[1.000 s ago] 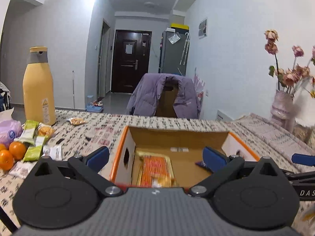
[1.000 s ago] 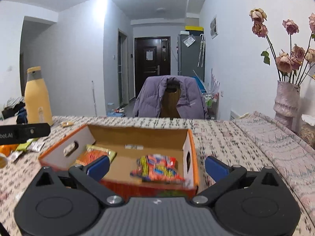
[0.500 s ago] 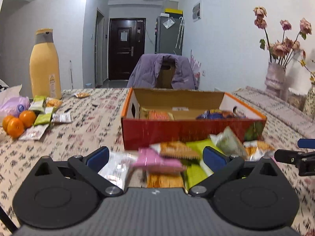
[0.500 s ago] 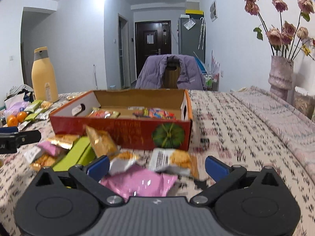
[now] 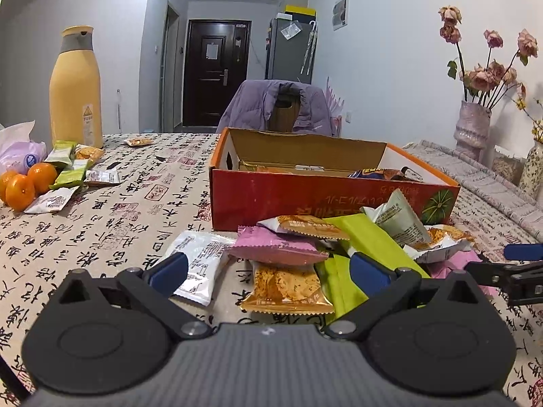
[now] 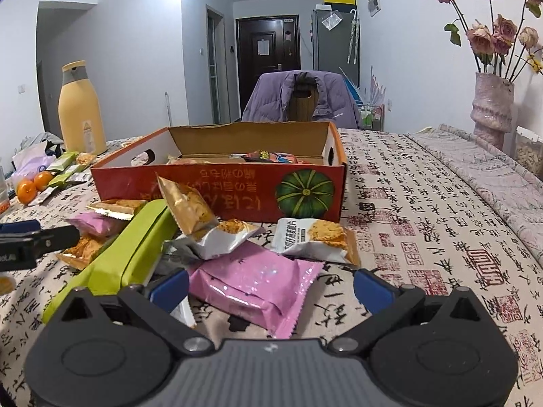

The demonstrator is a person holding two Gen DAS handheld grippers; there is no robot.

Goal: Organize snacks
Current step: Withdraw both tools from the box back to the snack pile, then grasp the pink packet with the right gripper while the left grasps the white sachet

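I see home dining room: table under calligraphy-print cloth (image 6: pixel 424 203), purple padded jacket (image 5: pixel 264 108) draped over far wooden chair, dark front door (image 5: pixel 213 71) down hallway, grey fridge (image 6: pixel 334 37), dried roses in pink vase (image 6: pixel 492 108) far right.

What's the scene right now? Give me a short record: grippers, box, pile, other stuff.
left gripper: open, empty, low over the pile
right gripper: open, empty, a pink packet between its fingers
box: open, a few snacks inside
pile: loose packets on the table in front of the box
second group: packets by the oranges and bottle, far left
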